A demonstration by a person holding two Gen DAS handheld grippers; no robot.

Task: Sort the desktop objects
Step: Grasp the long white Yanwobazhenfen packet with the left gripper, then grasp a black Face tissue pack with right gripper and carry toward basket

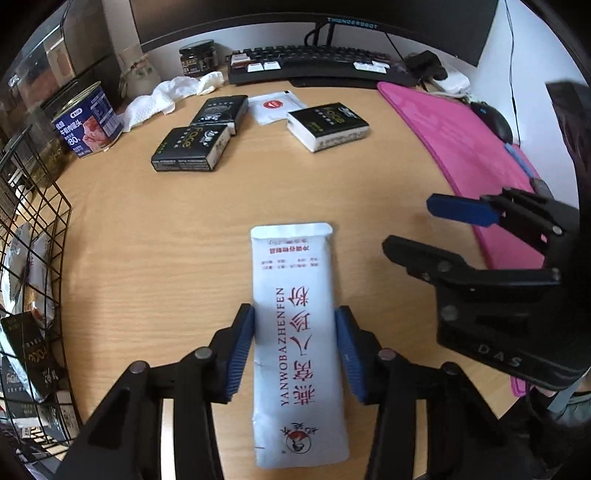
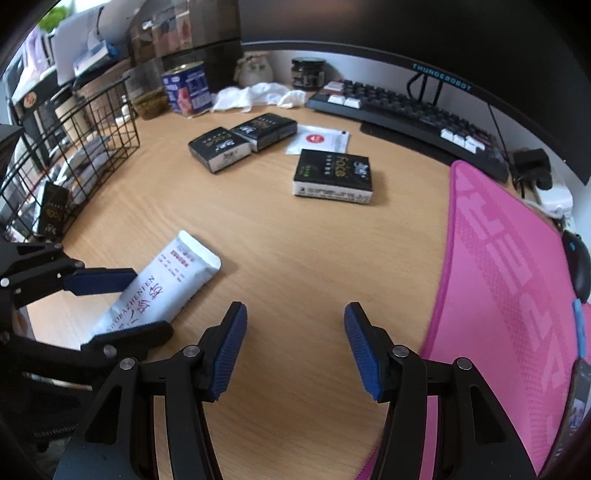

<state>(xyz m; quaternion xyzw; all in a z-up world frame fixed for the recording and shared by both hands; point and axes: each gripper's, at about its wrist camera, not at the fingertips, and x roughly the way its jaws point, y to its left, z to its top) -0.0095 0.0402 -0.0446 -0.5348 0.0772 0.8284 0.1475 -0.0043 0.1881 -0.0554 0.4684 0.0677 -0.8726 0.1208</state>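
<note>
I see the pale wooden desk [image 1: 155, 229] filling both views, with a black monitor [image 1: 314, 14] cut off at the top and a dark keyboard [image 1: 317, 66] under it. A pink fabric mat [image 2: 517, 295] runs off the right edge. On the left stands a black wire basket [image 1: 40, 236]; the packets inside it are too crowded and distorted for me to tell apart. Farther back lie three black-and-white flat boxes [image 2: 334, 177] near a small white sachet with a red circle [image 2: 317, 139], then crumpled white tissue [image 1: 166, 96] and a blue tin can [image 1: 88, 120].

My left gripper [image 1: 295, 354] has its blue pads against both long edges of the long white sachet with red lettering [image 1: 295, 332] — clamped on it, the sachet's near end partly out of sight in the right view, its far end low over the desk. My right gripper [image 2: 293, 350] stands parted over bare wood, holding nothing — its mount is cut off below.
</note>
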